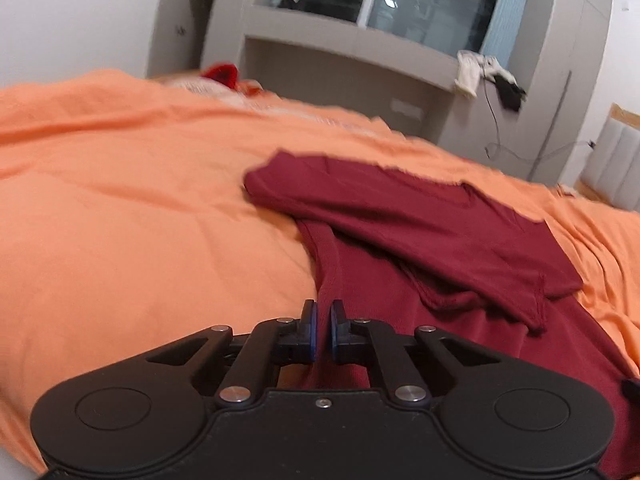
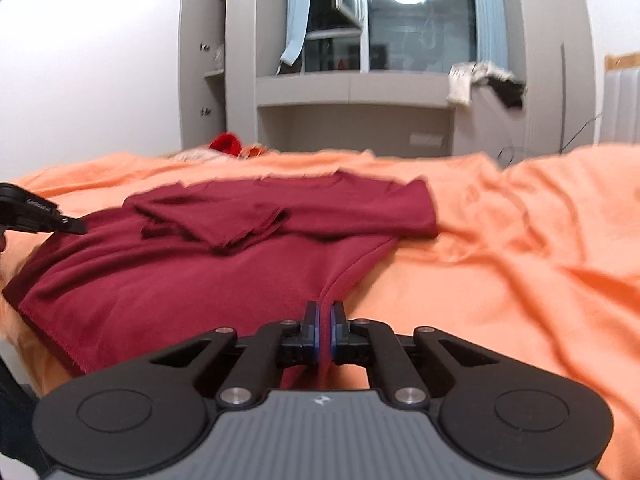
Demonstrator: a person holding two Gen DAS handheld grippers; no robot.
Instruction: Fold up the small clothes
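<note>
Item: one dark red shirt (image 2: pixel 192 276), small, lying flat on the orange bedspread (image 2: pixel 520 248), sleeves already folded in across the chest.

Left tongs (image 1: pixel 323 334): pressed together, pinching the hem corner on that side. Right tongs (image 2: pixel 325 334): pressed together, pinching the opposite hem corner.

Orientation: from either tongs the shirt's long axis runs away toward twelve o'clock, collar farthest; from the right, the body spreads toward ten o'clock. Both hands equally near the hem.

Judgement: the hem wants carrying toward twelve o'clock, onto the collar.
</note>
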